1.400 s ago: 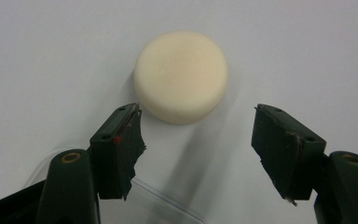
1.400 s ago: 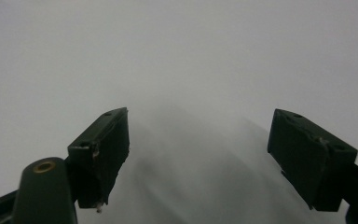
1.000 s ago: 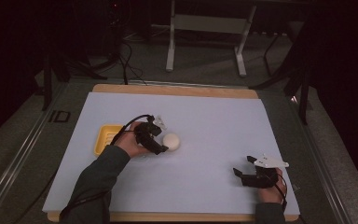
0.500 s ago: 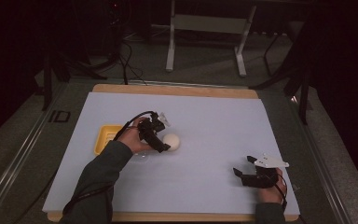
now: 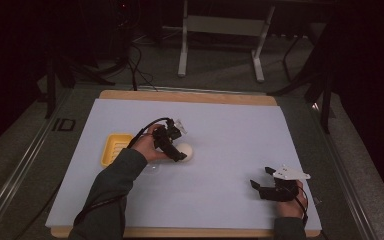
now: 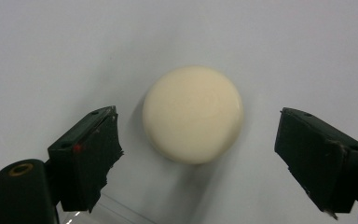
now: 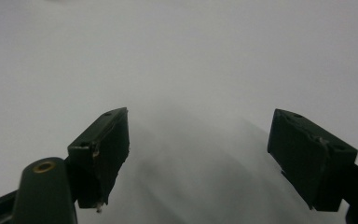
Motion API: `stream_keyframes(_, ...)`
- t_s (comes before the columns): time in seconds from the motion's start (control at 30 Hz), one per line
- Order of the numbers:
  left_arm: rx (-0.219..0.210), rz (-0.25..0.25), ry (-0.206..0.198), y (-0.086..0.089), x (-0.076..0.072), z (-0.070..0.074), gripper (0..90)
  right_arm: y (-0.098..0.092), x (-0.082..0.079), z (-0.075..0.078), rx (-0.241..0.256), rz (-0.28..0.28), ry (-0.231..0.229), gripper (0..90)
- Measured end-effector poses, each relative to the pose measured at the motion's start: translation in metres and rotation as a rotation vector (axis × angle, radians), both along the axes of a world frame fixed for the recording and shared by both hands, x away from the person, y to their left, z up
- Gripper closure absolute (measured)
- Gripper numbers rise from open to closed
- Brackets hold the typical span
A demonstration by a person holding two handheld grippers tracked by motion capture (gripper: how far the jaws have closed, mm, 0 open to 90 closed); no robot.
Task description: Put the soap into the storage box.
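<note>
- One cream ball [image 5: 184, 151], one yellow tray [image 5: 115, 148] and two grippers sit over the white sheet [image 5: 230, 135].
- The ball [image 6: 192, 113] is round, smooth and pale cream, lying on the sheet left of centre, right of the tray.
- The left gripper [image 6: 198, 161] hangs over the ball, jaws spread wide on either side, not touching it.
- The right gripper [image 7: 198, 158] rests near the right corner, jaws spread on nothing.
- Since the earlier frame, the left gripper has edged nearer over the ball; the right has stayed put.
</note>
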State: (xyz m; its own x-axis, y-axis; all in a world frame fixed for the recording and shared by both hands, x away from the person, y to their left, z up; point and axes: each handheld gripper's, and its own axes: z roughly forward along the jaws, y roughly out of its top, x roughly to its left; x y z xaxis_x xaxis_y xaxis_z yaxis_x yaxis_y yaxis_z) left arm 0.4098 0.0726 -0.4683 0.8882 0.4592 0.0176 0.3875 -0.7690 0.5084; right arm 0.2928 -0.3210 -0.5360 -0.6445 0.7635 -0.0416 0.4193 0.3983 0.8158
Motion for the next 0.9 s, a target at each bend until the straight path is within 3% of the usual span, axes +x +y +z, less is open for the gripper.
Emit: stream_keyframes(0.9, -0.039, 0.040, 0.054, -0.012, 0.014, -0.024, 9.1, 0.000, 0.000, 0.000, 0.003, 0.001, -0.001, 20.5)
